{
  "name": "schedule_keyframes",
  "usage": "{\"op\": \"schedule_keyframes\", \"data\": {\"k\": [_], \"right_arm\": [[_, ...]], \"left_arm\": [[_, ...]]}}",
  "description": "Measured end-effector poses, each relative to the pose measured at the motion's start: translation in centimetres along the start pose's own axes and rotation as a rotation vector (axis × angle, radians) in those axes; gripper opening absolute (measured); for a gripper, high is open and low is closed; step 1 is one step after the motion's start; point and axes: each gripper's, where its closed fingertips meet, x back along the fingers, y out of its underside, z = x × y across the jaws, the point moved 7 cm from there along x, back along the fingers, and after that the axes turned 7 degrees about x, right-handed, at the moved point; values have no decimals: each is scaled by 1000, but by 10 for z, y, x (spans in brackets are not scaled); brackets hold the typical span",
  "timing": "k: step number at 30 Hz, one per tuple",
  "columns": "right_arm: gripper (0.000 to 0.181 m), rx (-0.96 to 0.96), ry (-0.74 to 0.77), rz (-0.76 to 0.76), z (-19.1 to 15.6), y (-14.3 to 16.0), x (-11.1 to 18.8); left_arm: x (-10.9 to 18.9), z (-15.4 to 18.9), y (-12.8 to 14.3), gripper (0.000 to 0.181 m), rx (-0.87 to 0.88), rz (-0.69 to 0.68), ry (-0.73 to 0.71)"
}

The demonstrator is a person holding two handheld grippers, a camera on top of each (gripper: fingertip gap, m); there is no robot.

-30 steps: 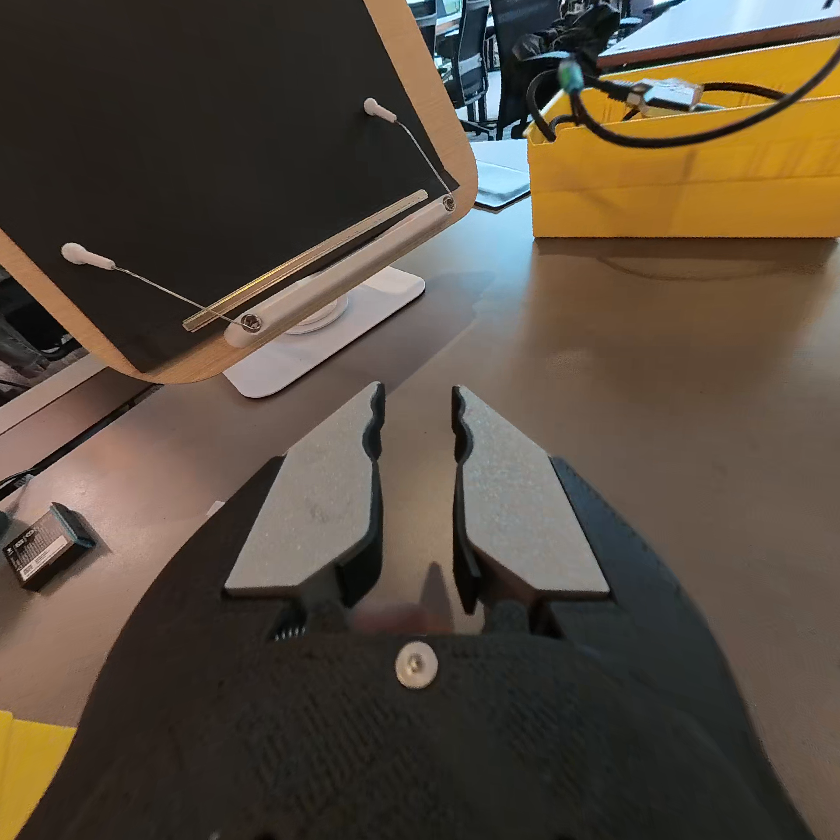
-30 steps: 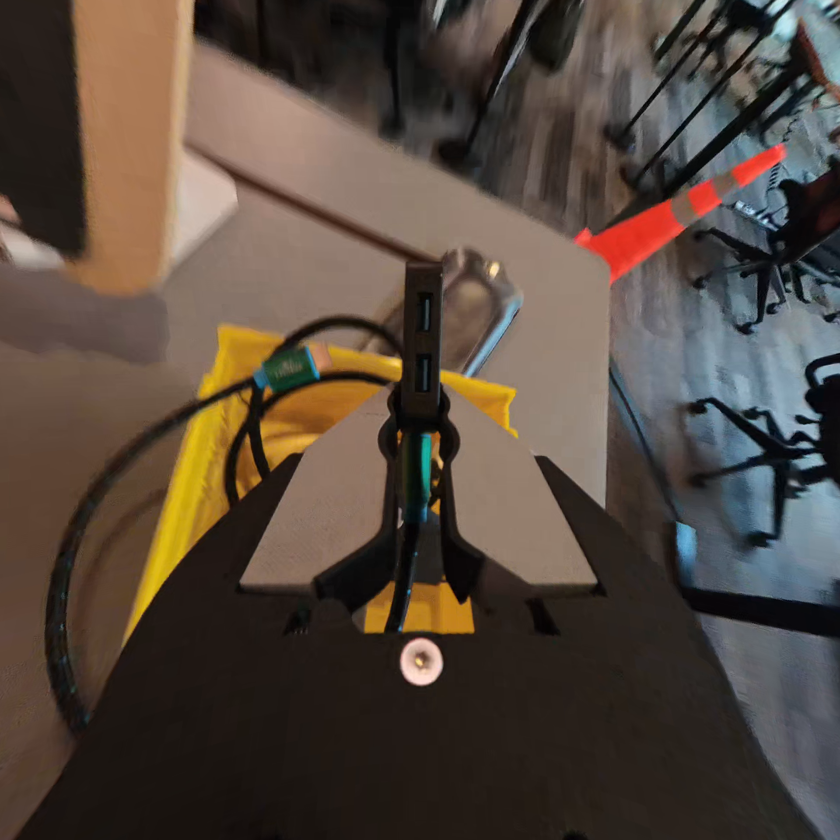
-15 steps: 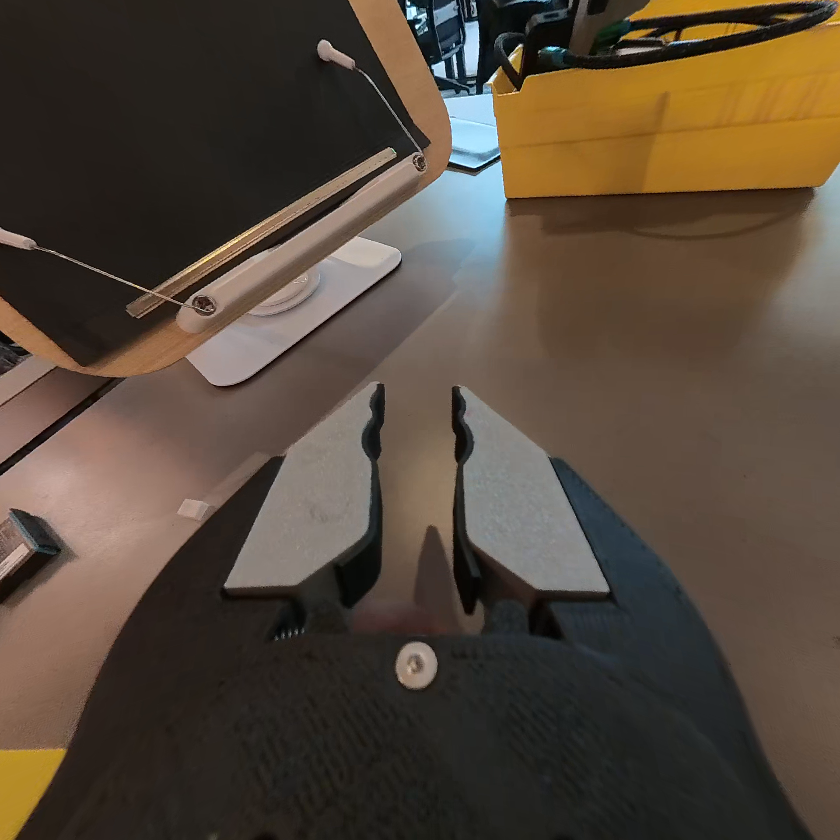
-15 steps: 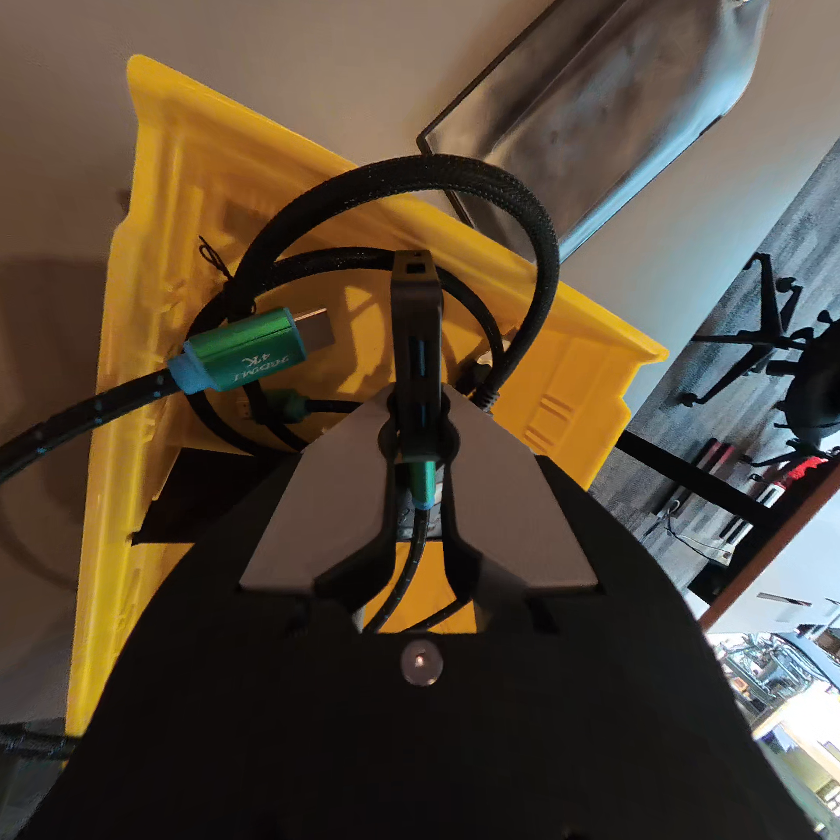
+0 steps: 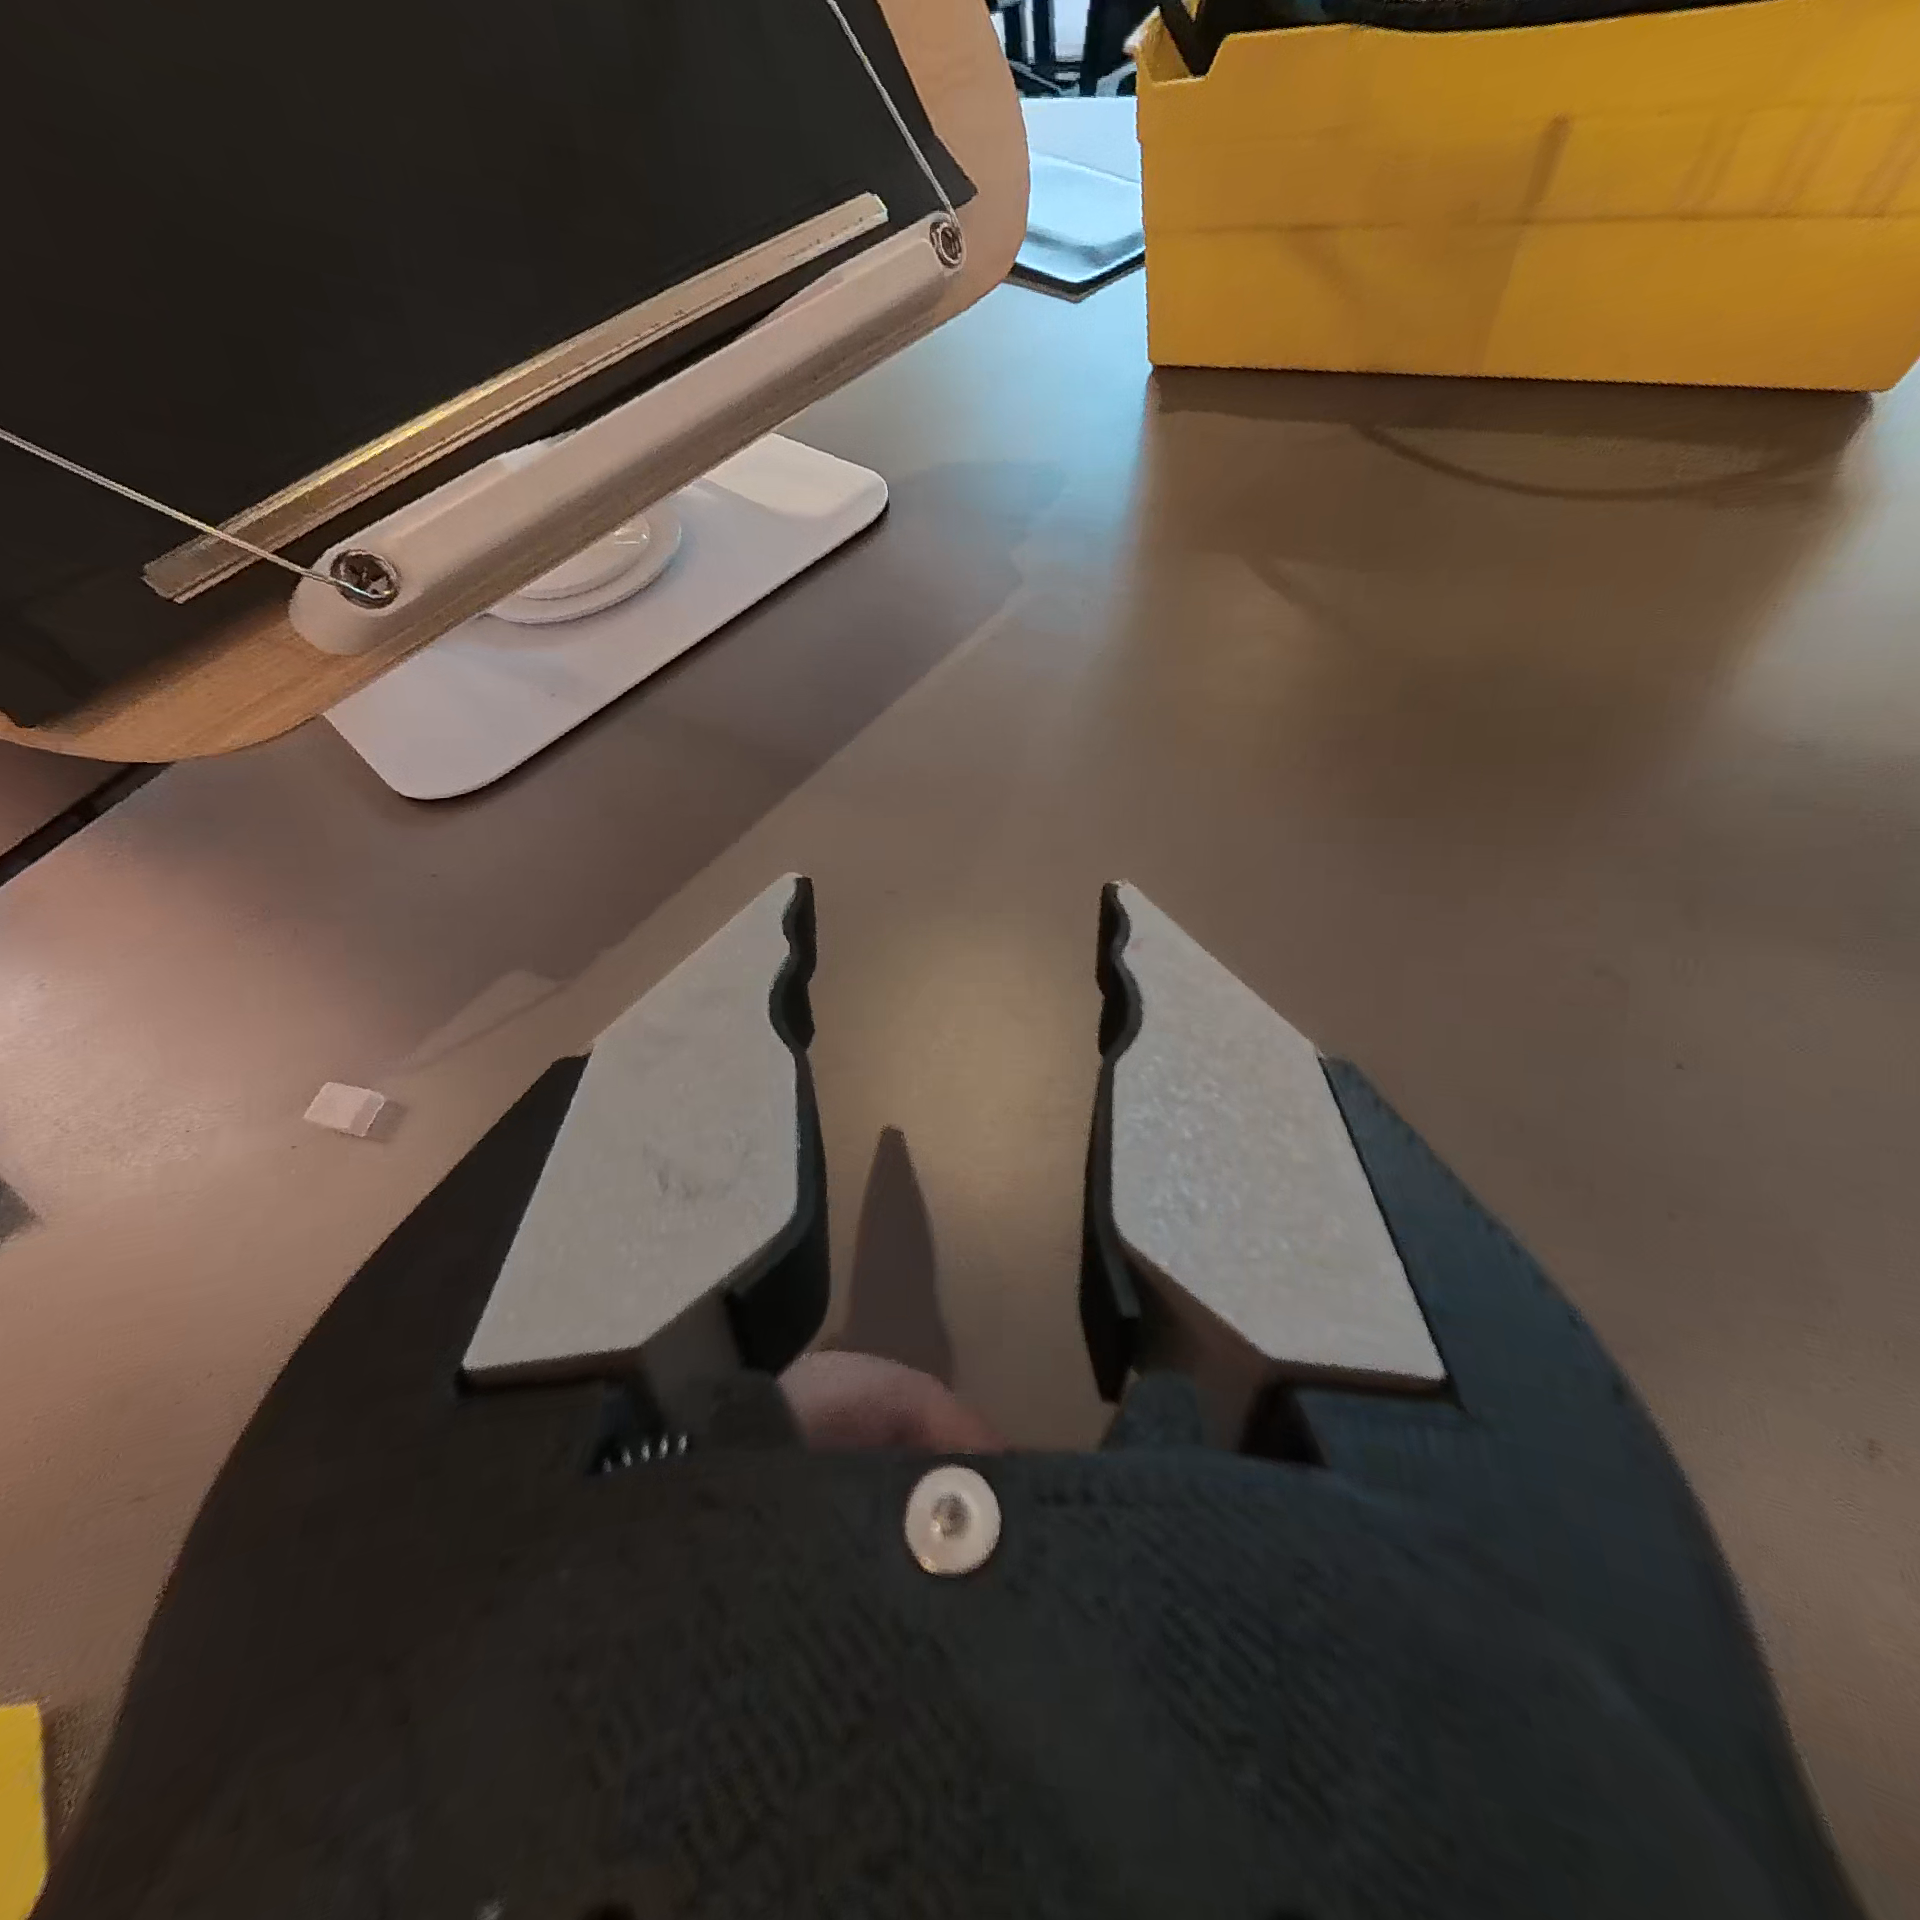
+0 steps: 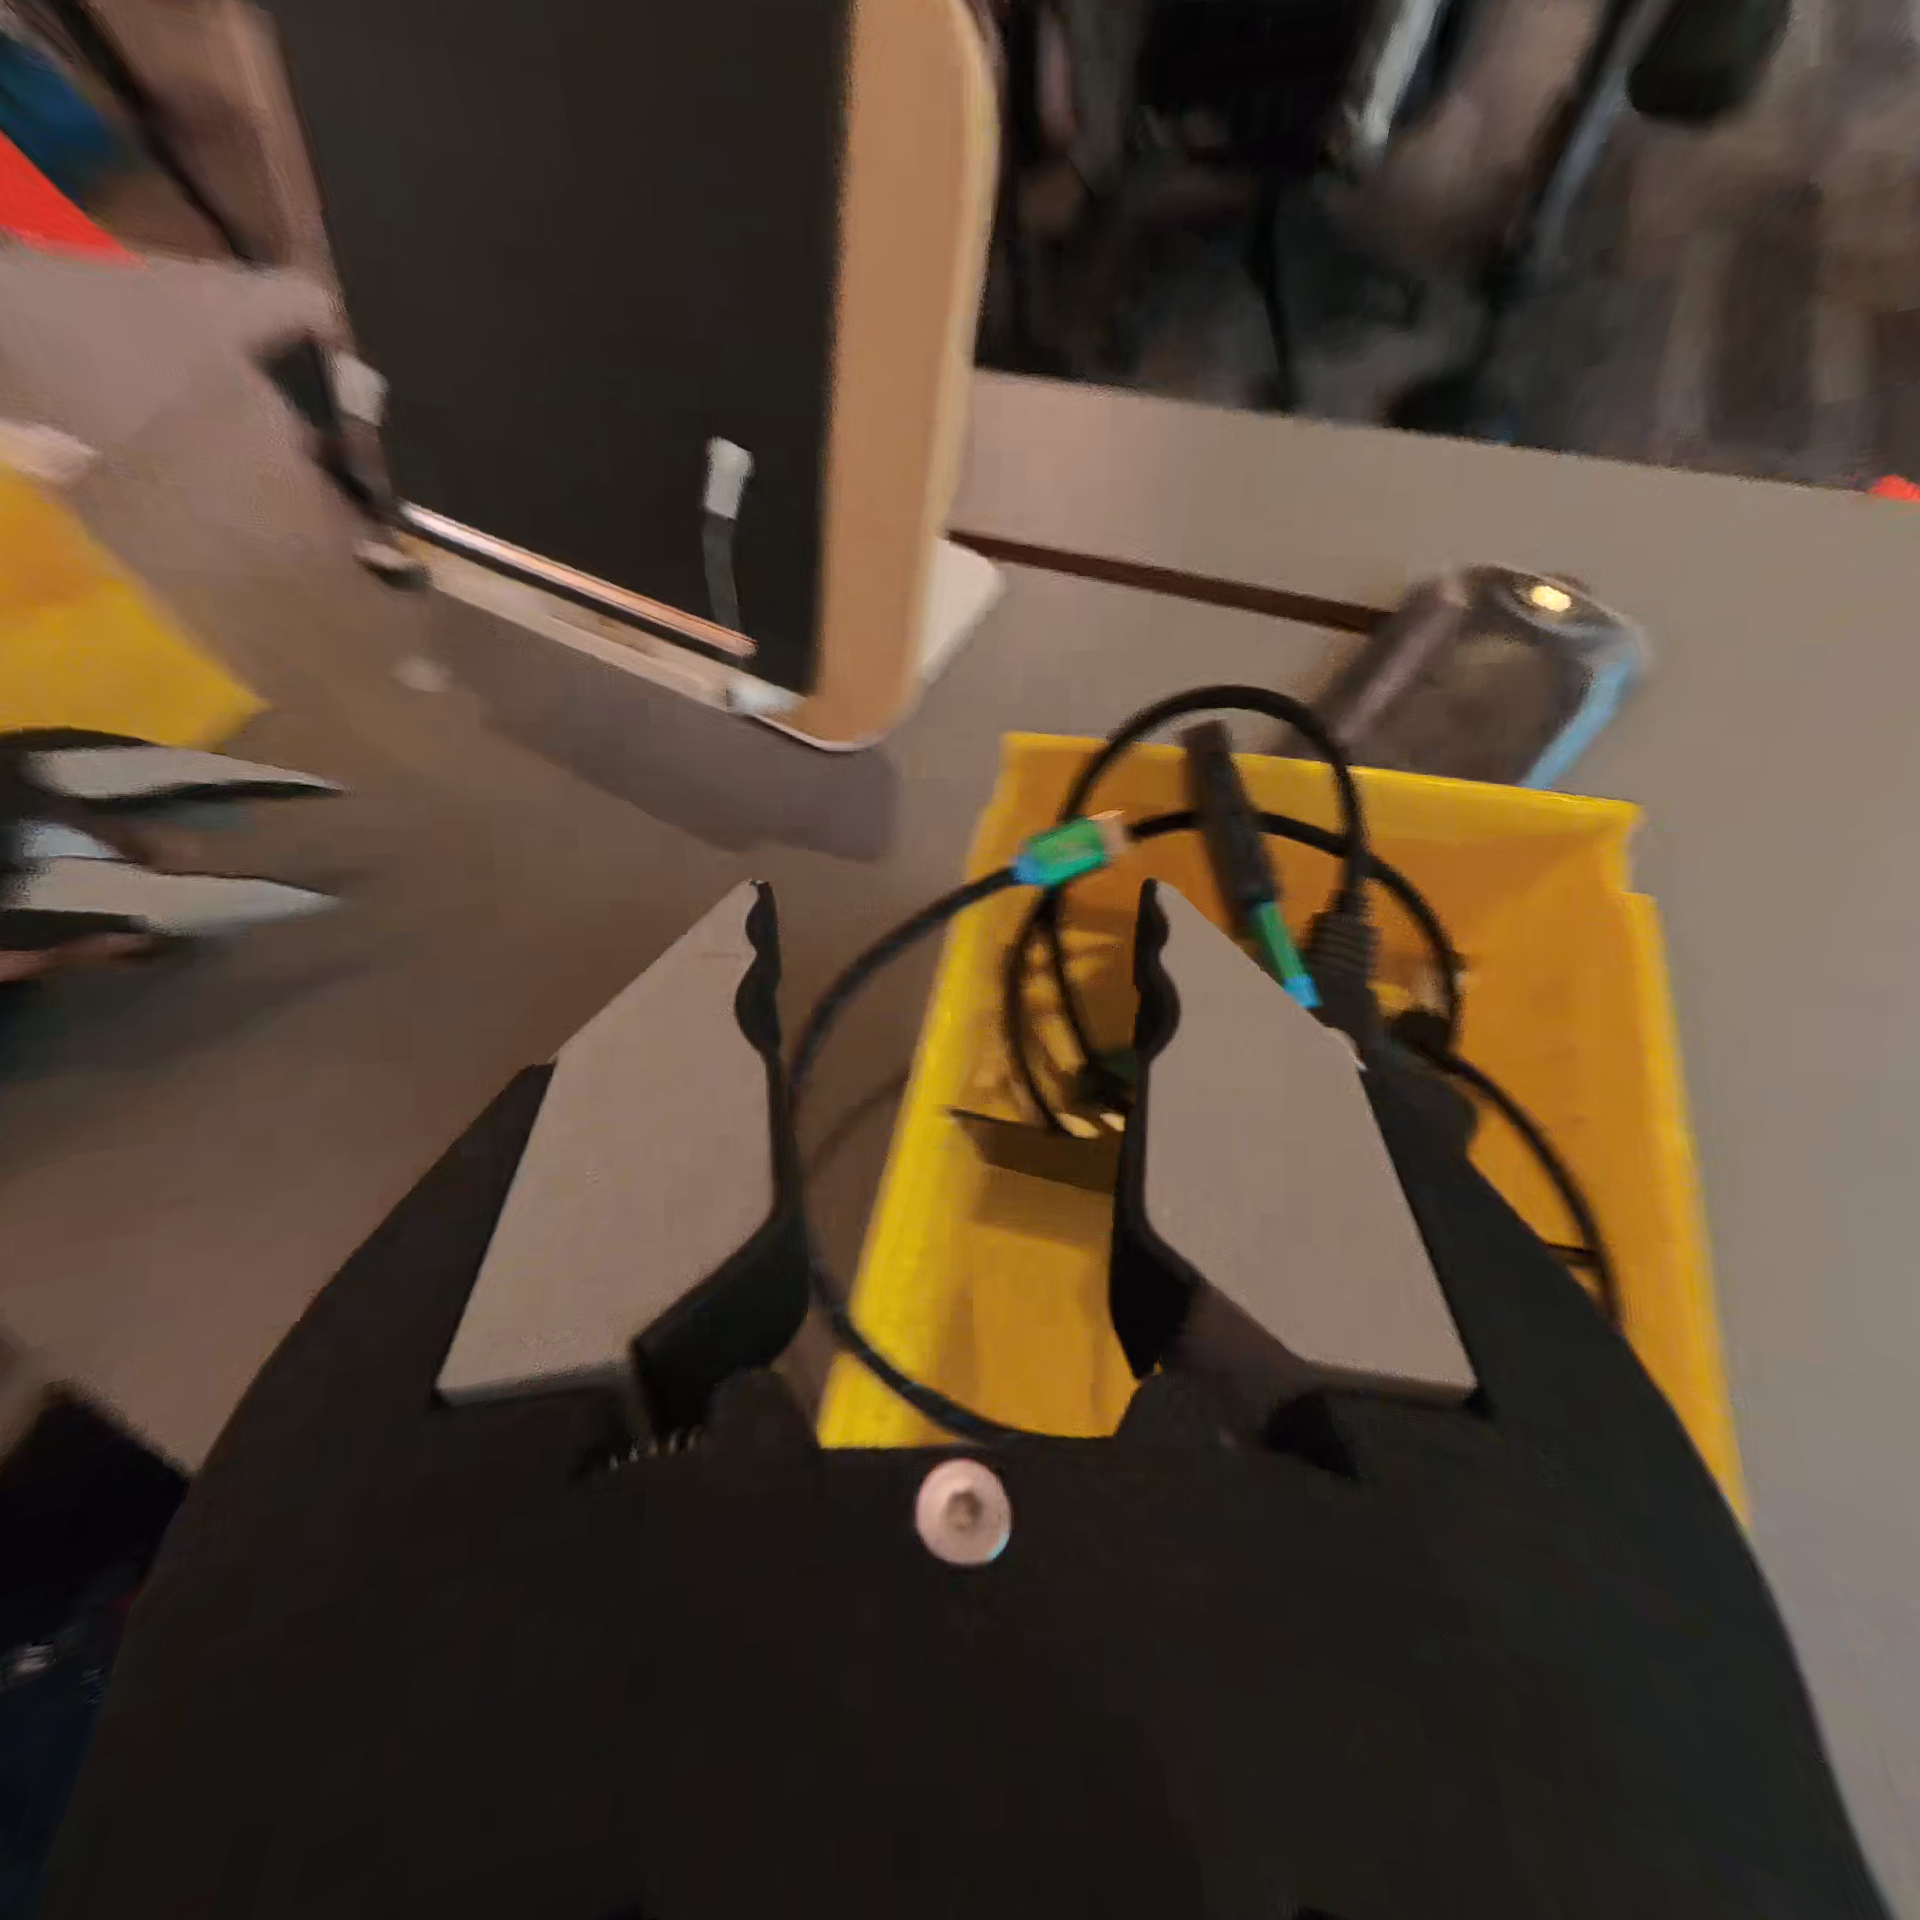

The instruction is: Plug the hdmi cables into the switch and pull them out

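In the right wrist view a yellow bin holds the black switch, which stands on end with a green-ended HDMI plug in its lower end. A second green HDMI plug on a black braided cable hangs free over the bin's left rim. My right gripper is open and empty, above the bin's near left side. My left gripper is open and empty, low over the brown table. The same bin shows at the far right in the left wrist view.
A wooden-edged black stand on a white base is at the left. A small white piece lies on the table. A dark flat device lies behind the bin. Another yellow bin is at far left. The grippers' ends are close to 40 centimeters from one another.
My right gripper has opened and let go of the switch, which now rests in the bin, and has drawn back. My left gripper has opened wider and moved forward.
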Motion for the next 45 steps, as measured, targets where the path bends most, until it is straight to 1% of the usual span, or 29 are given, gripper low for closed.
{"op": "schedule_keyframes", "data": {"k": [2,3,4,5,7,9,11,12,13,15,16,19,22,24,27,28,29,30,31,32,34,36,38,39,40,41,42,43,45], "right_arm": [[68,-17,-71,124,-20,24,19],[73,-17,-83,156,-29,39,27],[79,-9,-87,175,-37,53,33],[82,4,-96,183,-45,68,38],[85,22,-102,172,-59,96,47],[88,44,-72,156,-67,120,54],[89,67,-44,157,-72,138,59],[91,77,-33,147,-73,146,59],[93,91,-28,127,-75,154,59],[100,121,-6,85,-77,167,57],[101,138,11,71,-78,171,55],[102,175,75,72,-81,174,50],[101,186,119,83,-85,171,42],[98,184,183,53,-78,171,35],[96,151,185,-3,-69,177,16],[92,137,187,-24,-66,180,9],[85,125,183,-45,-63,184,4],[70,119,181,-64,-62,187,-1],[49,130,204,-81,-59,189,-2],[7,160,222,-97,-59,190,-1],[3,200,266,-133,-61,190,0],[2,241,305,-170,-64,190,1],[1,262,312,-187,-70,191,2],[2,267,298,-187,-75,191,3],[3,266,281,-185,-80,191,3],[3,264,269,-186,-86,191,4],[4,274,269,-194,-92,191,4],[4,296,275,-206,-99,191,3],[5,326,269,-229,-118,188,1]], "left_arm": [[-2,2,3,57,-1,-12,-11],[-3,2,5,61,-6,-26,-32],[-3,3,7,52,-15,-44,-39],[-1,6,7,44,-16,-45,-32],[7,11,9,49,0,-32,-67],[19,21,14,54,-15,-57,-111],[35,31,20,47,-29,-49,-149],[44,38,25,40,-20,-48,-146],[54,44,29,39,5,-56,-133],[77,58,33,48,66,-69,-102],[90,64,32,49,88,-62,-93],[138,81,20,53,97,12,-118],[190,87,8,54,79,76,-209],[221,80,12,56,87,74,-315],[259,61,31,60,118,11,-476],[269,55,38,61,140,2,-517],[279,49,45,61,160,-6,-560],[287,44,53,61,174,-13,-602],[293,39,61,61,188,-16,-631],[297,34,68,61,209,-20,-648],[296,23,82,60,252,-22,-665],[291,7,95,57,262,-41,-727],[285,-10,110,48,248,-96,-790],[281,-14,115,48,237,-110,-781],[275,-15,117,40,235,-100,-750],[270,-15,118,28,236,-82,-710],[266,-13,117,9,236,-77,-657],[264,-14,117,2,237,-77,-639],[263,-16,114,2,212,-78,-644]]}}
